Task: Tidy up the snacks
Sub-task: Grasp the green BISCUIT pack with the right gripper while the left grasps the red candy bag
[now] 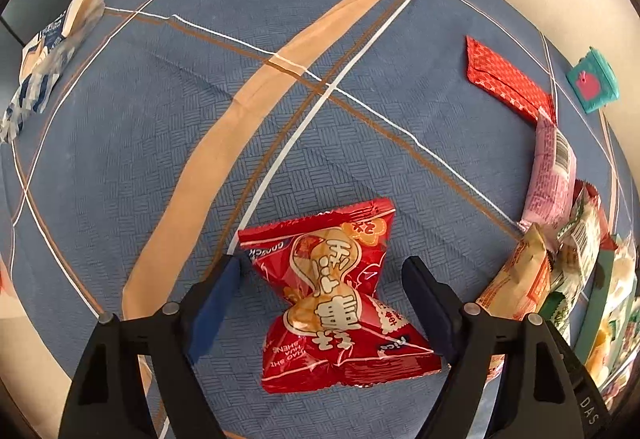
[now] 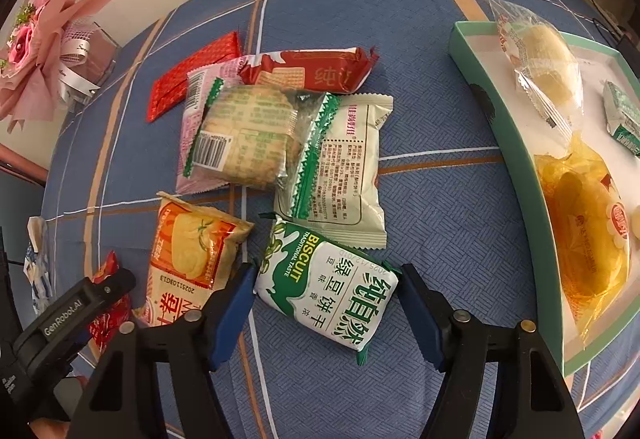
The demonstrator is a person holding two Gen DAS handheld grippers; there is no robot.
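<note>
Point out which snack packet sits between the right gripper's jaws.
The green-and-white BISCUIT packet. It alone lies between the open jaws; the orange packet lies left, the pale green-edged packet beyond.

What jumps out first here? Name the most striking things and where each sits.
The red peanut packet lies on the blue checked cloth between the open left gripper fingers. The green-and-white biscuit packet lies between the open right gripper fingers, in front of a heap of snacks. Right of it, a mint tray holds wrapped pastries.

"BISCUIT TRADITIONAL TASTE" on green-white packet (image 2: 326, 293), "GenRobot.AI" on left hand-held gripper (image 2: 72, 313), "nice" on red packet (image 1: 340, 303)
</note>
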